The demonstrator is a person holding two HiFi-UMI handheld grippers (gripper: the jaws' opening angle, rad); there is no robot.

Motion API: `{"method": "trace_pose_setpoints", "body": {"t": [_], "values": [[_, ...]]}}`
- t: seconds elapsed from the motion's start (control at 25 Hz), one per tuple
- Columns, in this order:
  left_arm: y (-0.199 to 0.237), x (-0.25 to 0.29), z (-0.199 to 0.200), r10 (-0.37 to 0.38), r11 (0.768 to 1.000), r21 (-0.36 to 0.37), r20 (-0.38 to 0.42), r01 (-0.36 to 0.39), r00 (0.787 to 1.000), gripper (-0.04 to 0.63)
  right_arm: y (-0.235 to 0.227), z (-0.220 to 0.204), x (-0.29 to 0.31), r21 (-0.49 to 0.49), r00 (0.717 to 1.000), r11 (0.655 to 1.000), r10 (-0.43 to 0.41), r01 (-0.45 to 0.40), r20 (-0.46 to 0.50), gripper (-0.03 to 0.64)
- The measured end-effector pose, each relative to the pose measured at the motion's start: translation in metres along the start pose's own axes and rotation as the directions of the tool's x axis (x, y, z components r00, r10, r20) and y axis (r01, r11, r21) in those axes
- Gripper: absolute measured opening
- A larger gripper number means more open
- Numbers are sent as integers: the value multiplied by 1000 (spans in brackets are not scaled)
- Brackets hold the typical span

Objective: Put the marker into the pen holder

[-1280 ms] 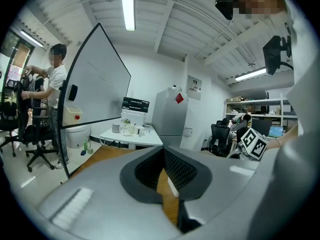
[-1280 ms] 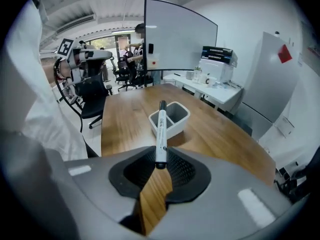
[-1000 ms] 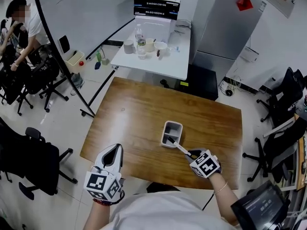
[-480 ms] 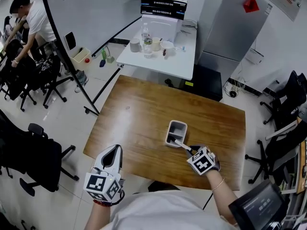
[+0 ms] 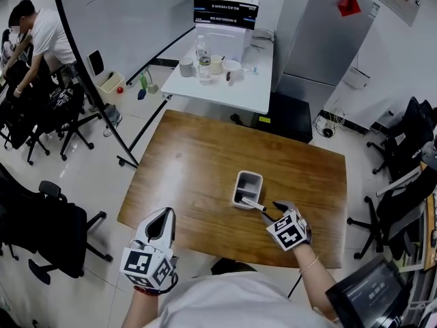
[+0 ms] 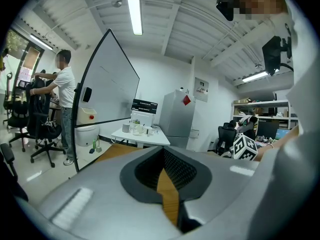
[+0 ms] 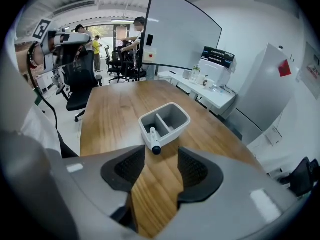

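The white two-compartment pen holder (image 5: pixel 237 186) (image 7: pixel 172 133) stands on the wooden table (image 5: pixel 198 162), right of centre. The white marker (image 5: pixel 252 203) (image 7: pixel 154 140) lies tilted with one end in the near compartment, and its dark cap end hangs over the near rim. My right gripper (image 5: pixel 272 210) (image 7: pixel 161 159) is just behind that cap end. Its jaws are opening, with nothing between them but bare wood. My left gripper (image 5: pixel 164 214) (image 6: pixel 165 169) hangs at the table's near left edge, jaws together and empty.
A white side table (image 5: pixel 218 74) with bottles, cups and stacked boxes stands beyond the far edge. A whiteboard (image 5: pixel 123 19) leans at the back left. Office chairs stand at left (image 5: pixel 41 231) and right (image 5: pixel 403 142). People (image 5: pixel 41 39) are at the far left.
The right gripper has opened and let go of the marker. The marker now rests in the holder, leaning over its near rim. The left gripper has not moved.
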State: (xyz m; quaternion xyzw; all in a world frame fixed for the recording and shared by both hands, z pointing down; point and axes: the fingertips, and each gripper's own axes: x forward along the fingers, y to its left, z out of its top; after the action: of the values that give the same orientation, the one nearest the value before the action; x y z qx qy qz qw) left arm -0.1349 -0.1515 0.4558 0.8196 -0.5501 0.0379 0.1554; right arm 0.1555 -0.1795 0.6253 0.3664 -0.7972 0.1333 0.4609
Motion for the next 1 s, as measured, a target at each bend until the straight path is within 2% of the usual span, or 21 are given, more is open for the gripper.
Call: {"method": "trace_pose_setpoints", "body": {"t": [0.24, 0.36, 0.6, 0.72, 0.84, 1.0], "values": [[0, -2, -7, -8, 1000, 6, -14, 8, 1000, 2, 8, 3, -4, 39, 999, 999, -6, 5, 43, 207], [-4, 4, -6, -32, 999, 7, -13, 32, 999, 2, 6, 10, -7, 67, 996, 997, -31, 26, 80, 210], [-21, 22, 0, -90, 996, 21, -18, 91, 996, 2, 4, 5, -8, 78, 997, 997, -31, 25, 75, 230], [-28, 29, 1, -111, 994, 22, -27, 111, 993, 2, -2, 0, -12, 110, 992, 993, -55, 42, 114, 235], [-31, 32, -4, -130, 991, 26, -31, 130, 991, 2, -7, 6, -34, 213, 971, 975, -108, 62, 212, 236], [-43, 32, -2, -181, 983, 36, -25, 182, 983, 2, -4, 22, -77, 310, 917, 947, -190, 78, 350, 233]]}}
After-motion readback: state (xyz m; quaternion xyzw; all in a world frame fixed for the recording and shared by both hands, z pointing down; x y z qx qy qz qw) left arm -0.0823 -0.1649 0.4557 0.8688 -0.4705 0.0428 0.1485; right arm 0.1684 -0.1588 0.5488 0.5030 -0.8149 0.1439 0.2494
